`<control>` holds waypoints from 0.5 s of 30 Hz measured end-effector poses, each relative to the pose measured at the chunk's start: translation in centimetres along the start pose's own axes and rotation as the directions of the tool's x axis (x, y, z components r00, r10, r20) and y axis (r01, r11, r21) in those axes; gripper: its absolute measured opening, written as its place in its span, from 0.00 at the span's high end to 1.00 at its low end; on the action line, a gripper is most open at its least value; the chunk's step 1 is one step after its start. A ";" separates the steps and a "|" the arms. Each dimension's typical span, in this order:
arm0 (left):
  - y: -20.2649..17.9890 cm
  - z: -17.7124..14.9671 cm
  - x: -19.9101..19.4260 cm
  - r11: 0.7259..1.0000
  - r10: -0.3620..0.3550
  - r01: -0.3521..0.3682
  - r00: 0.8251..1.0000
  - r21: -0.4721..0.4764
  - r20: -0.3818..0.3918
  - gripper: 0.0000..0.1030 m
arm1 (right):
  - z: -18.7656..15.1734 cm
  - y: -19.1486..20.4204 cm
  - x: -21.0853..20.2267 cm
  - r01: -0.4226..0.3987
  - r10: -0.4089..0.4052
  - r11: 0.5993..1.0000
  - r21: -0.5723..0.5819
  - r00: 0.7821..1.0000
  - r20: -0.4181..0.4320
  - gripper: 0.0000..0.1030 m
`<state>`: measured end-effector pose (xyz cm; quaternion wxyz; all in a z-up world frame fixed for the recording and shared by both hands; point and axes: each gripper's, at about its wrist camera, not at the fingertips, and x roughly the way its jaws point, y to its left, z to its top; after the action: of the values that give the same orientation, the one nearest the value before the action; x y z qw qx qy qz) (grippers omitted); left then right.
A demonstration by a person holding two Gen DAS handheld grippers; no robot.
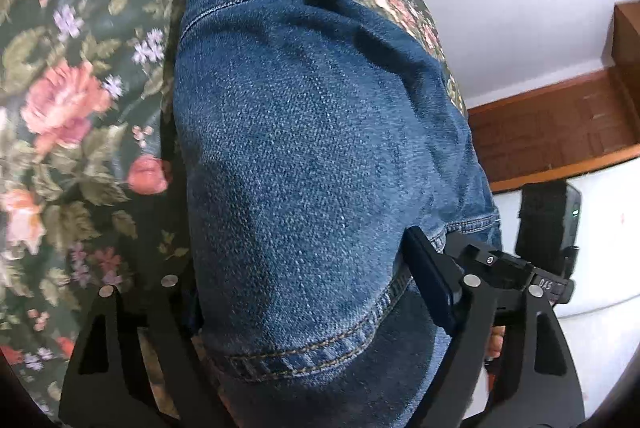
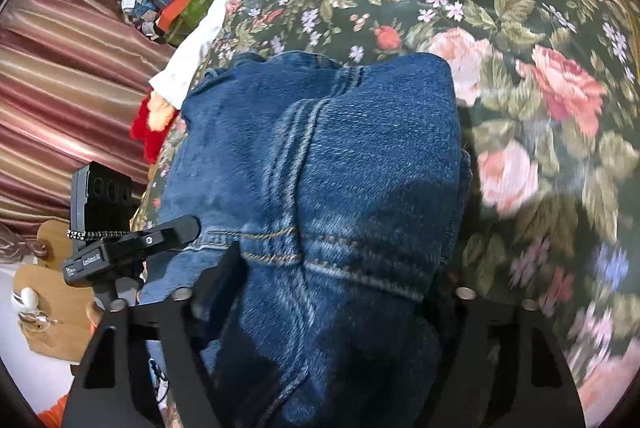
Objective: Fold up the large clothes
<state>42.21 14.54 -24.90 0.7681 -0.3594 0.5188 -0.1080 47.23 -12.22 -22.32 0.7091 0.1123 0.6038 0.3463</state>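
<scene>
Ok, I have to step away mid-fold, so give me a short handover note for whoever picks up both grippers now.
Left gripper: shut on the jeans, denim bunched between its fingers.
Right gripper: shut on the jeans near a stitched seam.
The jeans hang over the floral bedspread, part lifted.
Done: the jeans look at least partly doubled over.
Left: lay the held part down, flatten, release.

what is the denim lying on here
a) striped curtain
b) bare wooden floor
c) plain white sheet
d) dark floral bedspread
d: the jeans rest on a dark green floral bedspread with pink roses, which shows around the denim in both wrist views, while the striped curtain hangs off to the side.
</scene>
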 end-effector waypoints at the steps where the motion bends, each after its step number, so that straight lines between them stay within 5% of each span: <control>1: -0.3 -0.2 -0.5 1.000 0.010 -0.010 1.000 0.015 0.004 0.20 | -0.4 0.6 -0.3 0.004 -0.004 1.000 -0.012 1.000 0.003 0.39; 8: -2.6 -0.5 -4.7 0.993 0.047 -0.053 0.997 0.105 0.057 0.29 | -2.2 5.6 -3.1 0.027 -0.022 0.993 -0.115 0.999 0.040 0.59; 15: -4.5 -0.8 -9.7 0.980 0.041 -0.063 0.992 0.188 0.122 0.33 | -3.0 10.3 -5.3 0.012 0.001 0.987 -0.162 0.997 0.080 0.66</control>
<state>38.17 16.23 -15.10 0.8310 -0.2757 0.4690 -0.1160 40.60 -8.76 -13.04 0.7404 0.0663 0.5452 0.3876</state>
